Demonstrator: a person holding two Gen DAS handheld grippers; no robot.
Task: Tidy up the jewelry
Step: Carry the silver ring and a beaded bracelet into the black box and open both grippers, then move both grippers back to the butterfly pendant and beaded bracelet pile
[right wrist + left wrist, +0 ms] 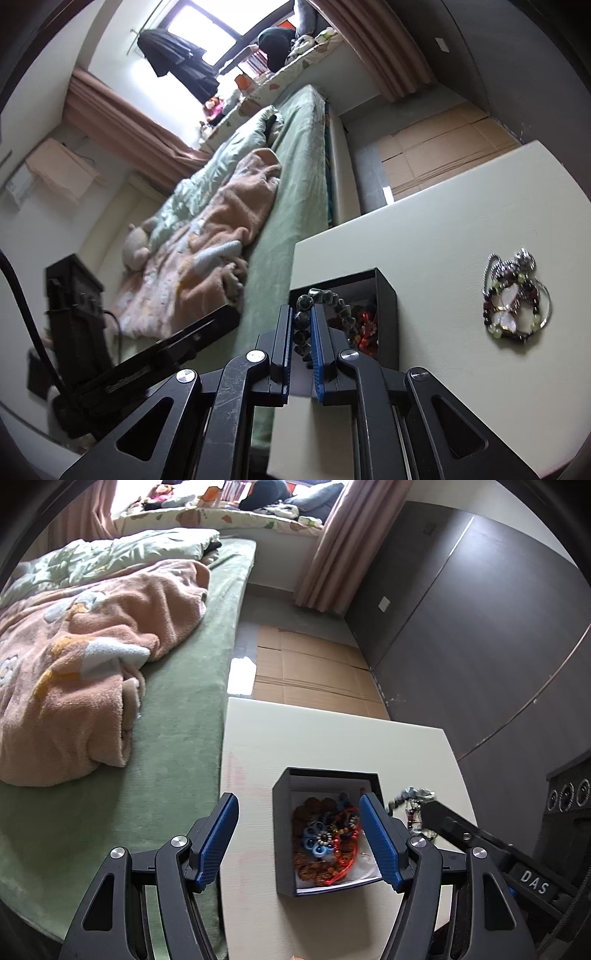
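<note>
Right gripper (300,334) pinches round-beaded dark bracelet (325,299) by square black box (388,295).

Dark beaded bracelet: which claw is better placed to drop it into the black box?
Right. The right claw is shut on the dark beaded bracelet beside the open black box; the left claw is open, empty.

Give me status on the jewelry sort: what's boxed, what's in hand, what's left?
Done: the black box on the white table already holds a blue flower piece and red and brown beads. In hand: the right gripper is shut on a dark bead bracelet beside the box. The left gripper is open and empty. Left: the butterfly-charm pile still lies on the table.
</note>
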